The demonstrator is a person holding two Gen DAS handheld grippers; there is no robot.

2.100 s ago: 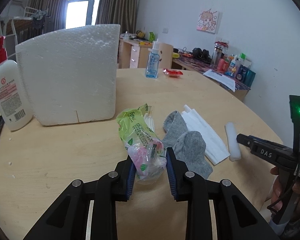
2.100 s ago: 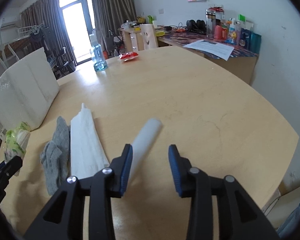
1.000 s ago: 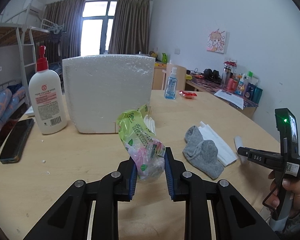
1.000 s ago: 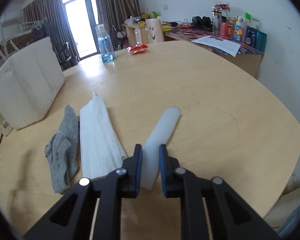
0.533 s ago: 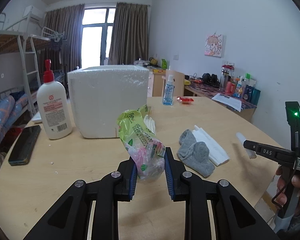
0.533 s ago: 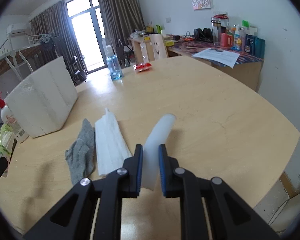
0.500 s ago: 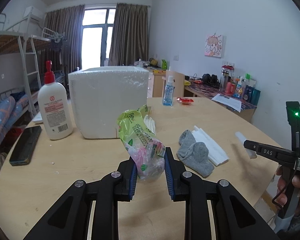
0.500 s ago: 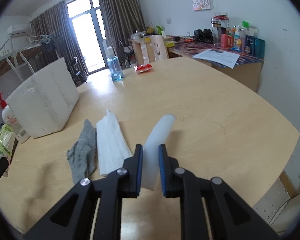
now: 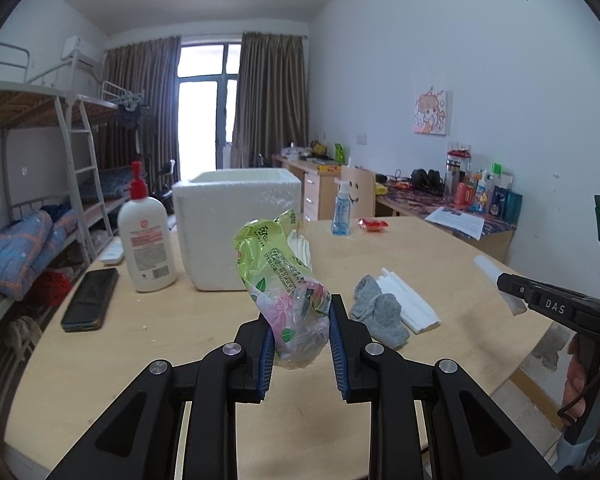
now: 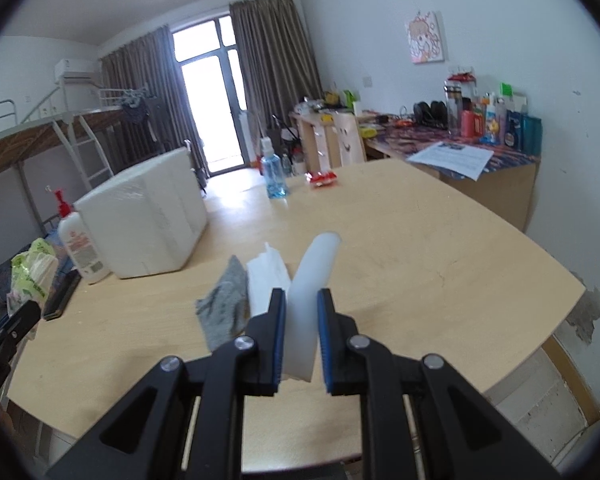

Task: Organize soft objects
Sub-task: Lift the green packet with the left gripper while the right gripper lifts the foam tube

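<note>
Fingers of the left gripper (image 9: 298, 330) clench one tissue pack (image 9: 284, 276), the right gripper (image 10: 302, 336) one white foam strip (image 10: 310, 292).

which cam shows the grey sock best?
Left wrist: the grey sock lies in full view on the table, beside the folded tissue. In the right wrist view the right tool hides part of it.

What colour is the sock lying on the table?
Grey. The sock shows best in the left wrist view, beside the folded white tissue.
</note>
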